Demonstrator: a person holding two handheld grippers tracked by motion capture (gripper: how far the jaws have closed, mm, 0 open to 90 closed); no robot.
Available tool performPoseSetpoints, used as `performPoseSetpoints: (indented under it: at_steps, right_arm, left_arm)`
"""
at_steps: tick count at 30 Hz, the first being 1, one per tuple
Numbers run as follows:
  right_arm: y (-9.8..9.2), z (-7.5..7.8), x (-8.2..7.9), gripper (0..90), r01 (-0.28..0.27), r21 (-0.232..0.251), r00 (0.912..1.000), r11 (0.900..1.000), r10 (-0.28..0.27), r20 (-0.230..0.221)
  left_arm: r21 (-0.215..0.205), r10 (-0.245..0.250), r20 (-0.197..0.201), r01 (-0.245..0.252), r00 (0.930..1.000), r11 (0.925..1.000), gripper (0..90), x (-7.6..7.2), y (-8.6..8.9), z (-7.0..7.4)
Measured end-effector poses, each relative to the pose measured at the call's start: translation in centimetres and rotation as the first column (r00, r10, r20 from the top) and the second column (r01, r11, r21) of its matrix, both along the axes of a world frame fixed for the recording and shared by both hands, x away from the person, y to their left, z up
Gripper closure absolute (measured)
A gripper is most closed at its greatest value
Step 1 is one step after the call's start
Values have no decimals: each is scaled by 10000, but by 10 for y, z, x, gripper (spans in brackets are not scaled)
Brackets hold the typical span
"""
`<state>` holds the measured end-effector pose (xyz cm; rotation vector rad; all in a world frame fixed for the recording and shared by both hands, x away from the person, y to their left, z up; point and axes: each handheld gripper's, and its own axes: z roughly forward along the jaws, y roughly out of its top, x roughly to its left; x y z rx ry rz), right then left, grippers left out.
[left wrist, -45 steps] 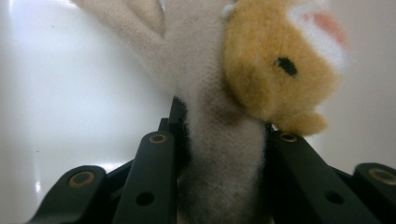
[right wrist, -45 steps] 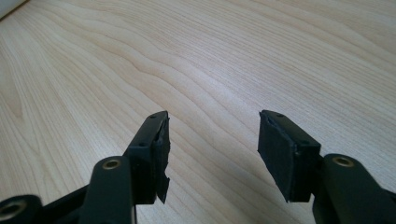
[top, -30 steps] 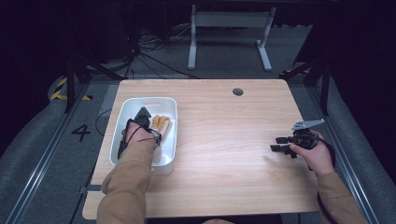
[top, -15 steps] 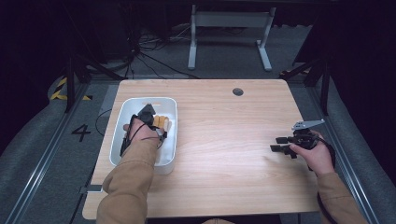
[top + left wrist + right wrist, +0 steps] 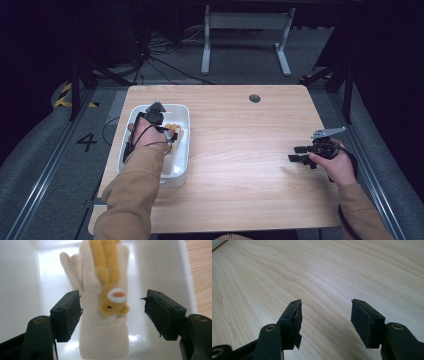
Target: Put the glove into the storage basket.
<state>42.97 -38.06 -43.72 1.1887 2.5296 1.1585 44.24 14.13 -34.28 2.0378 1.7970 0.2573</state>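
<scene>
On the wooden table (image 5: 240, 150), a cream glove (image 5: 102, 315) has been left in the white tray (image 5: 182, 145) at the left; the left gripper (image 5: 112, 312), its jaws just opened wide and clear of the glove, has been lifted. The right gripper (image 5: 325, 322) is held open, empty.

The wooden table (image 5: 240, 165) has a small dark round hole (image 5: 254, 98) near its far edge. Behind it, a grey metal stand (image 5: 245, 37) and black cables (image 5: 160, 62) are on the floor.

A tray (image 5: 183, 150) is sitting on the left part of the table (image 5: 240, 165). A glove (image 5: 103, 312) is lying inside the tray. The left gripper (image 5: 112, 312) is hanging above the glove. The right gripper (image 5: 299, 154) is waiting far off at the right side of the table.
</scene>
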Motion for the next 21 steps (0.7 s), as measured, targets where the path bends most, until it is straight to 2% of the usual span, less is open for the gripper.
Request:
performPoseSetpoints:
  at_steps: [1,2,4,5,6,9,10,11,13,14,15,16,17,18,19,20,21]
  right_arm:
    - [1,0,1,426,-31,19,10000,10000,31,9]
    - [2,0,1,422,-40,53,10000,10000,40,-5]
    - [2,0,2,420,-61,107,10000,9999,61,-12]
    - [3,0,2,420,-71,106,10000,9999,71,3]
    - [3,0,2,420,-62,107,10000,9999,63,-37]
    - [2,-1,1,421,-39,4,10000,10000,39,-19]
    - [1,-1,1,424,-29,-31,10000,10000,29,-26]
    - [0,-2,0,426,-20,-66,10000,10000,20,20]
    - [-2,-3,-1,426,35,-74,10000,10000,-35,11]
    - [-2,-3,-1,426,35,-74,10000,10000,-35,11]
    - [-4,-3,-3,425,52,-99,10000,9999,-52,28]
    - [-4,-3,-3,425,52,-99,10000,9999,-52,28]
    - [-5,-3,-4,425,70,-94,10000,9999,-70,25]
    - [-7,-4,-5,425,65,-96,10000,9999,-64,37]
    - [-9,-3,-7,425,143,-84,9999,9999,-142,48]
    - [-9,-3,-7,425,143,-84,9999,9999,-142,48]
    - [-10,-3,-8,425,171,-53,9998,9998,-171,38]
  left_arm:
    - [-98,-64,33,64,10000,9999,337,-2,-1,5]
    - [-46,-266,251,267,9993,9996,336,-7,-3,13]
    - [-120,-426,393,431,9983,9990,342,-9,-4,17]
    - [-407,-747,696,777,9948,9961,344,-13,-6,24]
    - [-553,-915,833,963,9923,9938,344,-14,-8,27]
    - [-698,-1199,982,1270,9879,9894,344,-16,-11,32]
    - [-728,-1357,1034,1436,9853,9870,344,-17,-13,35]
    - [-701,-1681,1254,1777,9778,9816,348,-18,-18,38]
    - [-741,-2063,1489,2189,9671,9729,347,-20,-25,42]
    - [-741,-2063,1489,2189,9671,9729,346,-20,-25,42]
    - [-823,-2450,1760,2623,9534,9615,342,-22,-32,45]
    - [-823,-2450,1760,2623,9534,9615,337,-22,-32,45]
    - [-814,-2626,1863,2813,9467,9562,337,-23,-36,46]
    - [-720,-2892,1987,3082,9364,9486,334,-24,-40,47]
    - [-704,-3391,2172,3612,9153,9298,332,-27,-49,49]
    - [-704,-3391,2172,3612,9153,9298,337,-27,-49,49]
    - [-862,-3686,2279,3957,9012,9143,337,-29,-55,50]
